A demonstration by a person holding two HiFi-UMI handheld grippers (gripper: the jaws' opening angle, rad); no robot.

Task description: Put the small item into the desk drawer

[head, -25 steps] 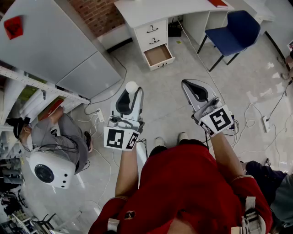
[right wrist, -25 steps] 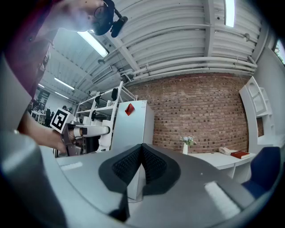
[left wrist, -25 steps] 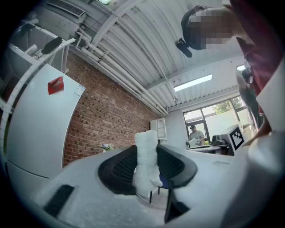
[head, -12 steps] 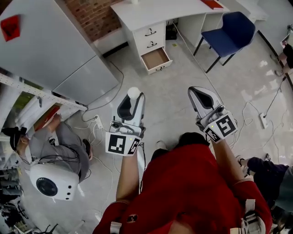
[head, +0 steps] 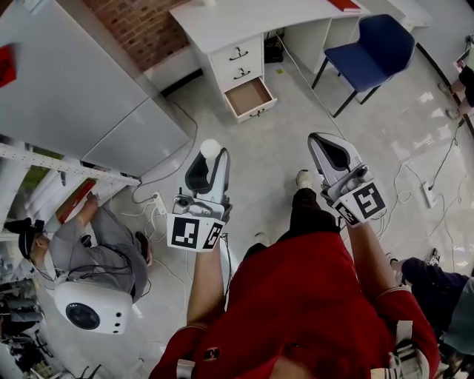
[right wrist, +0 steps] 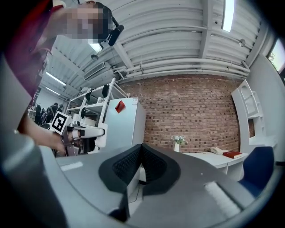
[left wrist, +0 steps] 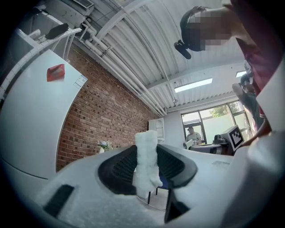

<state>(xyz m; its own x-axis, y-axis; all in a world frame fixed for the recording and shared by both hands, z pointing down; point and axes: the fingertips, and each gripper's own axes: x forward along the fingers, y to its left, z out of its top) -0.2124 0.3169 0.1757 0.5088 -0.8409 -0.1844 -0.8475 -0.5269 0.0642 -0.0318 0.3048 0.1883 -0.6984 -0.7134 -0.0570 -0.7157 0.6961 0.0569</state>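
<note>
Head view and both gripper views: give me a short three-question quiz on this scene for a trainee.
1. True or false: the left gripper holds a small white foam piece between its jaws.
2. Which drawer of the white desk stands open? A) top B) middle C) bottom
3. Fill the gap: the right gripper has its jaws ___, with nothing between them.

Key
1. True.
2. C, the bottom drawer.
3. Shut.

Bright, even light; fisheye warp, dark corners.
</note>
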